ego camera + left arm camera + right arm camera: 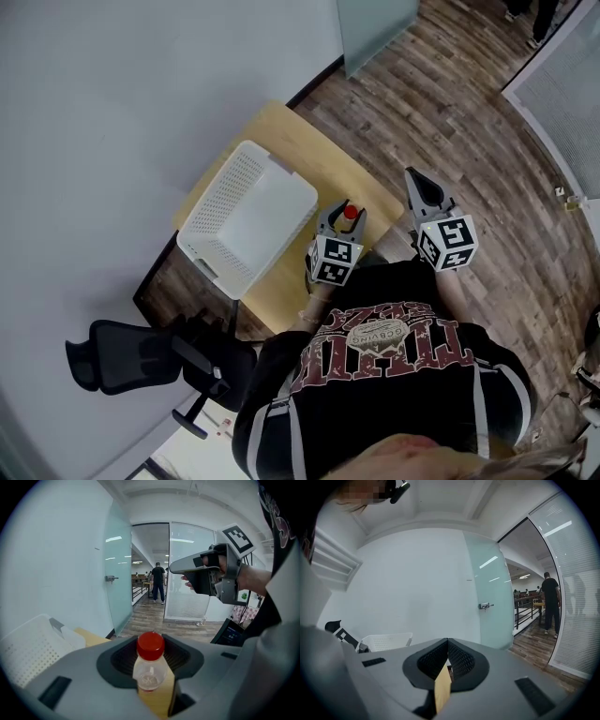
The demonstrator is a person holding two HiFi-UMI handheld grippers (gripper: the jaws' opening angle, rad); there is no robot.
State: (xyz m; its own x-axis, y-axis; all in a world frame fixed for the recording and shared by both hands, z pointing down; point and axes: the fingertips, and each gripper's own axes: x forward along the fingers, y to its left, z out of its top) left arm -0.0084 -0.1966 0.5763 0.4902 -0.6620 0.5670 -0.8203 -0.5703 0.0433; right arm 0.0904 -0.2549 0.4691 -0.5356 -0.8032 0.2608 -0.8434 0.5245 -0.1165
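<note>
A small clear bottle [149, 671] with a red cap [150, 645] stands upright between the jaws of my left gripper [150, 656], which is shut on it. In the head view that left gripper [348, 210] is over the near right part of a light wooden table [309, 155], the red cap [350, 213] showing at its tips. My right gripper [413, 176] is held just past the table's right edge over the floor. Its jaws meet at the tip with nothing between them in the right gripper view [447, 642]. From the left gripper view, the right gripper [172, 567] hangs up to the right in a hand.
A white perforated basket [246, 217] lies on the table's left half, against a white wall. A black office chair [141, 356] stands near the table's near end. Wood-plank floor lies to the right, with a frosted glass door [117, 573] and a person [158, 581] standing far off.
</note>
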